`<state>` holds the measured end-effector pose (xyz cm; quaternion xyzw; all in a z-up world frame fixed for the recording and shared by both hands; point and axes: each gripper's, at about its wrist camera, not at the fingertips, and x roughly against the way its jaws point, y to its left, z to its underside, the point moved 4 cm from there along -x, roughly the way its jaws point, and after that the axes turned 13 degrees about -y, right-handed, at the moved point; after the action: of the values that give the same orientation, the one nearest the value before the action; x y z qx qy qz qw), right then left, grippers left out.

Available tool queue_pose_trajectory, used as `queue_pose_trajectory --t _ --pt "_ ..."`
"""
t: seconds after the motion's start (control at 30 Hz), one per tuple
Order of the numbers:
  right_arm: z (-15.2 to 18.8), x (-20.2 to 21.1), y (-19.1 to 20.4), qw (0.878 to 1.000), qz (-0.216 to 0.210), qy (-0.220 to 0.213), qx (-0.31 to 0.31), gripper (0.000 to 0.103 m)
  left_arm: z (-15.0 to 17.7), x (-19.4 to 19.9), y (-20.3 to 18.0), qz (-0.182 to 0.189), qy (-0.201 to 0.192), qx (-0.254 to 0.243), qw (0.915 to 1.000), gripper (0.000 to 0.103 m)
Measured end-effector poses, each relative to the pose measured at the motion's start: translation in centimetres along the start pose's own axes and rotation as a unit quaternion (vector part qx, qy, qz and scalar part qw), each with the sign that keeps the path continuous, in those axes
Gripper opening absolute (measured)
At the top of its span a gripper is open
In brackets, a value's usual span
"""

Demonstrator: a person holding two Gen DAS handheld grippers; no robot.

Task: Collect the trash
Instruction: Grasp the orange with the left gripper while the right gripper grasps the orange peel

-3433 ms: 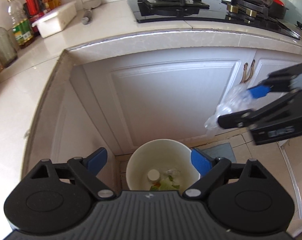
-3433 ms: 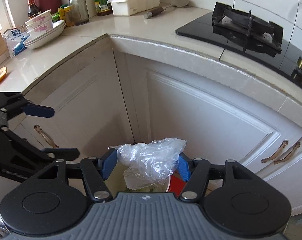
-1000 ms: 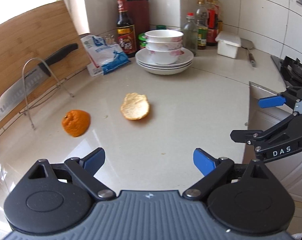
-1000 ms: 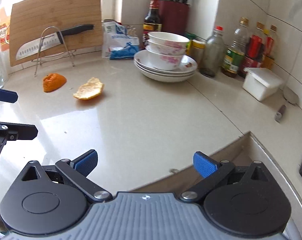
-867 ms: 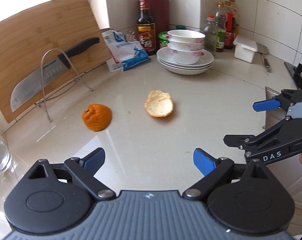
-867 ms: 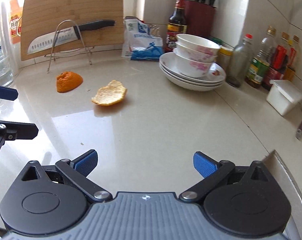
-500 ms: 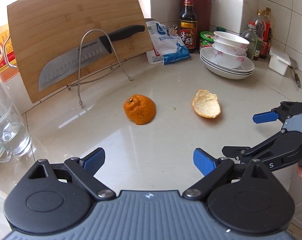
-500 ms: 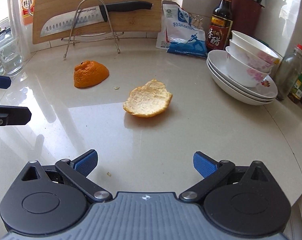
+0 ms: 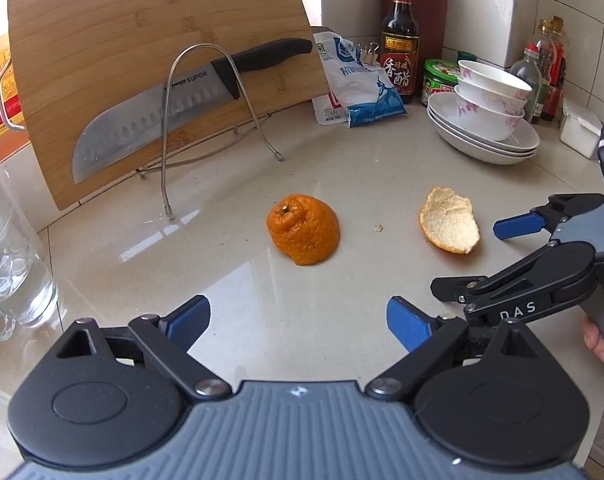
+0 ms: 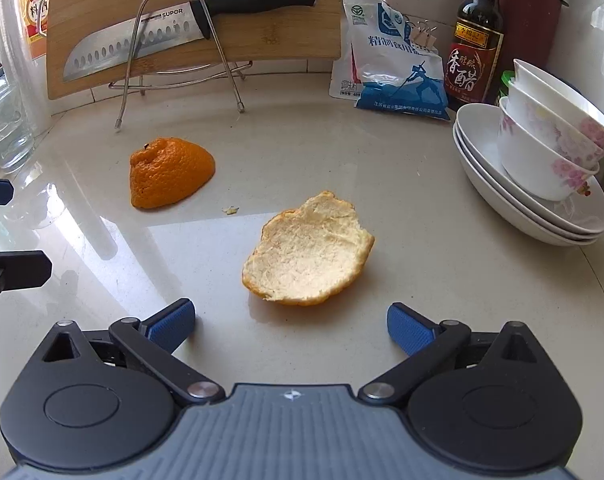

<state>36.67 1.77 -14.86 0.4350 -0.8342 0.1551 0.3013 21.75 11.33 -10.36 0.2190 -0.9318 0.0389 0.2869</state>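
Two pieces of orange peel lie on the pale countertop. A domed piece [image 9: 303, 228] sits orange side up, straight ahead of my left gripper [image 9: 298, 322], which is open and empty. A cupped piece [image 10: 308, 250], pith side up, lies just ahead of my right gripper [image 10: 290, 324], also open and empty. In the left wrist view the cupped piece [image 9: 449, 225] is at the right, and the right gripper [image 9: 478, 254] hovers beside it. The domed piece [image 10: 168, 172] lies further off to the left in the right wrist view.
A bamboo cutting board [image 9: 142, 60] leans on the wall behind a wire rack [image 9: 206, 120] holding a knife [image 9: 174, 96]. A salt bag [image 9: 358, 84], vinegar bottle [image 9: 400, 48] and stacked bowls on plates [image 9: 486, 120] stand at the back right. A glass mug [image 9: 6, 256] stands left.
Both grippers swung from the bin by the cabinets to the counter and moved in on the peels. The plastic bag the right gripper held is gone from its jaws.
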Motion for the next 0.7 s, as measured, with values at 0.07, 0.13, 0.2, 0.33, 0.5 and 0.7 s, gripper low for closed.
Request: queue_pose_trajectory --t 0.07,0.13,0.2,0.33,0.5,0.7 --pt "-0.2 -0.3 -0.1 1.000 0.001 0.001 -0.002 0.103 -0.3 -1.2 0.1 0.000 -0.002 -0.002 1.0000 0.095" --pt "-0.4 -0.4 -0.2 1.000 0.005 0.002 -0.005 0.103 -0.7 -2.6 0.1 0.001 -0.005 -0.006 1.0000 0.095" --pt "-0.4 -0.5 -0.3 1.000 0.008 0.000 -0.007 0.103 -1.1 -4.0 0.2 -0.006 -0.005 -0.008 0.9999 0.095" --pt "-0.5 -0.6 -0.3 1.000 0.010 -0.003 -0.009 0.103 -1.6 -6.4 0.3 -0.009 -0.009 -0.006 0.9999 0.095" --pt "-0.4 -0.6 -0.4 1.000 0.010 -0.007 -0.009 0.103 -1.8 -8.7 -0.2 -0.010 -0.015 -0.014 0.9997 0.094" --pt "-0.4 -0.5 -0.4 1.000 0.008 -0.013 -0.007 0.103 -2.0 -10.3 -0.8 0.003 -0.012 -0.005 0.9999 0.082"
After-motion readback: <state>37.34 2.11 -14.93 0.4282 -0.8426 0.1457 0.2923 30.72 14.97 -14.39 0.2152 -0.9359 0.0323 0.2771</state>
